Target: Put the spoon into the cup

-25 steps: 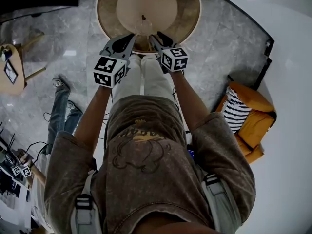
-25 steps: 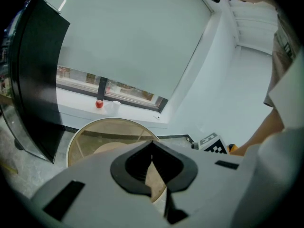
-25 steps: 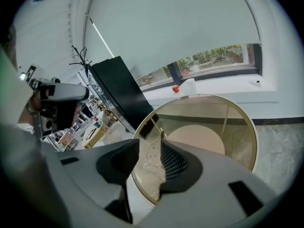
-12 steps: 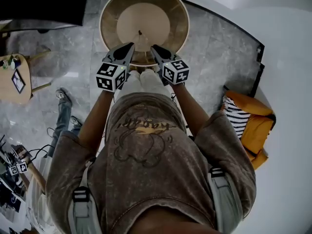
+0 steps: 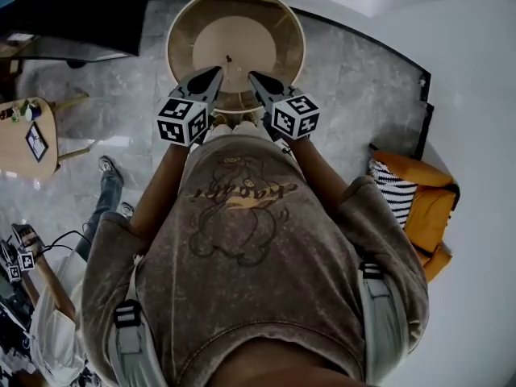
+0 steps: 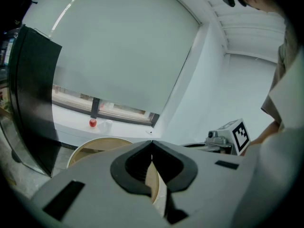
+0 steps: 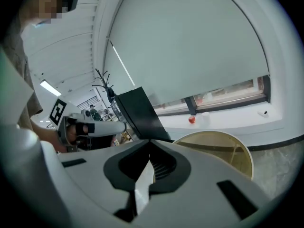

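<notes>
I see no spoon or cup that I can make out. A small dark thing (image 5: pixel 228 58) stands at the middle of the round wooden table (image 5: pixel 181 31), too small to tell. My left gripper (image 5: pixel 216 71) and right gripper (image 5: pixel 251 76) are held side by side in the air over the table's near edge. In the left gripper view the left gripper (image 6: pixel 152 144) has its jaws together with nothing between them. The right gripper (image 7: pixel 150 144) is likewise shut and empty, above the table (image 7: pixel 223 141).
An orange armchair (image 5: pixel 419 208) with a striped cushion stands at the right. At the left are a small wooden side table (image 5: pixel 32 135), another person's legs (image 5: pixel 105 184) and a black panel (image 5: pixel 72 22). A red ball (image 7: pixel 191 119) lies on the window sill.
Both grippers have risen and now sit higher over the table's near edge. The table looks smaller and farther off in the head view.
</notes>
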Action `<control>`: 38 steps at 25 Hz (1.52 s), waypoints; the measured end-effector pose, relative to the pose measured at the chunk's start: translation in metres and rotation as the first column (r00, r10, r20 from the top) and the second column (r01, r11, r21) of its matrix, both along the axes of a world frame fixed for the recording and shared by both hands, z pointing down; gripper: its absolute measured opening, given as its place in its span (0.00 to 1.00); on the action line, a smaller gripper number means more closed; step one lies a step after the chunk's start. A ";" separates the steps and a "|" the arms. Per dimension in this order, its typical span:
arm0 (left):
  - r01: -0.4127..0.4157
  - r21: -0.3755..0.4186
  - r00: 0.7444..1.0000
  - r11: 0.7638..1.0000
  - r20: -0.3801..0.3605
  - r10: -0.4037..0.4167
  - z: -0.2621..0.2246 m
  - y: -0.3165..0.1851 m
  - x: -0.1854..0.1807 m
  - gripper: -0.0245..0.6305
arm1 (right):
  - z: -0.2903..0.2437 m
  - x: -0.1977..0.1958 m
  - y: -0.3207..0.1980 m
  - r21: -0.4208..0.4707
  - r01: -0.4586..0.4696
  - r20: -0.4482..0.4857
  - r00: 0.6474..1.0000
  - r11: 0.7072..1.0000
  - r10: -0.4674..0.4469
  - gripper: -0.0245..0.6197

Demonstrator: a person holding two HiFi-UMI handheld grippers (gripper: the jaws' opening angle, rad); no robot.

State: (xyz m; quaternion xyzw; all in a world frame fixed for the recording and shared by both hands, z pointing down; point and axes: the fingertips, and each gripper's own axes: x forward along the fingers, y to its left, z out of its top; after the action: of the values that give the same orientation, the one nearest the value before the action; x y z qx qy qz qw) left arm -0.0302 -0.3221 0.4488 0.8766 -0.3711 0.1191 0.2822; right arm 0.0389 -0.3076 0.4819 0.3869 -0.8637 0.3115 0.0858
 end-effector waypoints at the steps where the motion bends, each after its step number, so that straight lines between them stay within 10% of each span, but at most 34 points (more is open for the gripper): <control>1: -0.001 0.010 1.000 1.000 -0.001 0.001 -0.004 0.003 0.003 0.07 | -0.010 0.003 0.002 0.021 0.002 0.005 1.000 1.000 -0.002 0.07; 16: -0.017 0.257 1.000 0.966 0.021 0.012 -0.092 0.027 0.020 0.07 | -0.130 0.028 0.033 0.289 0.009 0.056 0.998 0.957 -0.026 0.07; 38: 0.026 0.259 0.998 0.966 0.041 -0.038 -0.092 0.008 -0.018 0.07 | -0.138 -0.011 0.005 0.304 0.055 0.019 0.998 0.951 -0.064 0.07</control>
State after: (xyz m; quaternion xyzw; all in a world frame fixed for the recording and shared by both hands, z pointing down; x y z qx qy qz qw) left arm -0.0486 -0.3142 0.3572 0.8969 -0.4038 0.0853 0.1590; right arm 0.0277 -0.3029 0.3443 0.3648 -0.9136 0.1780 0.0225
